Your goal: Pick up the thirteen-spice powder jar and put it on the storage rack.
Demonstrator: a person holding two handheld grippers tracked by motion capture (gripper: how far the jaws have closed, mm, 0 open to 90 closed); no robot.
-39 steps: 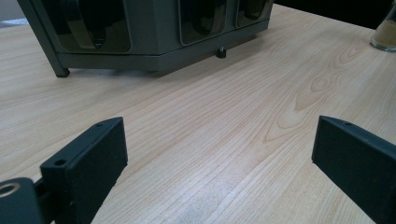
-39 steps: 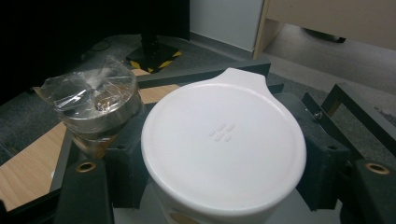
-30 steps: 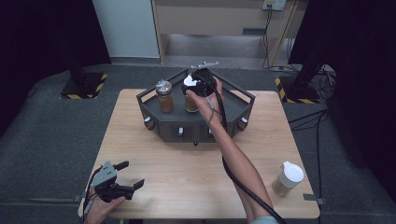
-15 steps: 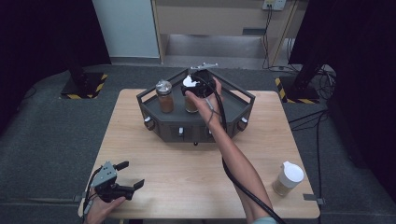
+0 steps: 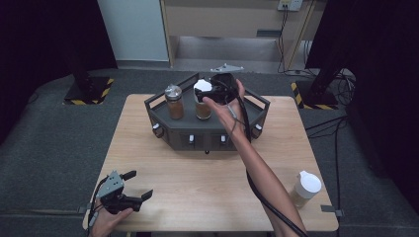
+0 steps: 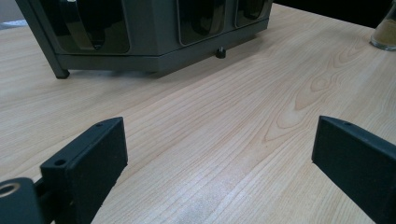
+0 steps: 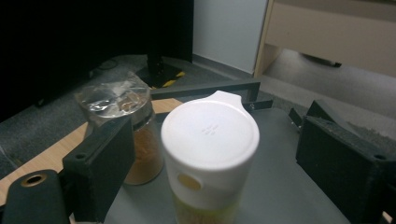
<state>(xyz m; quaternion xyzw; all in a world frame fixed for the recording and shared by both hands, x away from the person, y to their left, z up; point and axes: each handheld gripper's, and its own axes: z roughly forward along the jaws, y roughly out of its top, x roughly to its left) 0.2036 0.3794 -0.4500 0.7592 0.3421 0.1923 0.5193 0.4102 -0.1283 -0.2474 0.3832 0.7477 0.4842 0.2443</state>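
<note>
From the high view, the white-lidded clear plastic spice jar (image 5: 203,100) with yellowish-brown powder inside stands upright on top of the dark grey angular rack (image 5: 168,129) at the far middle of the light wooden counter (image 5: 207,182), just beside a metal-capped glass jar of orange-brown spice (image 5: 173,101) on its left. The right tongs (image 5: 210,89) sit right over the white lid, with the person's right forearm stretched out long across the counter and the palm facing up-left. The left tongs (image 5: 137,184) rest down at the near left corner, spread wide with nothing in them, and a second white-lidded jar (image 5: 305,188) stands near the right edge. In the left gripper view, the left tongs (image 6: 219,154) gape wide over bare wood, pointing at the rack's front. In the right gripper view, the white-lidded jar (image 7: 210,154) stands between the right tongs (image 7: 210,161), which have just been opening; both pads stand clear of its sides, so it's not gripped.
</note>
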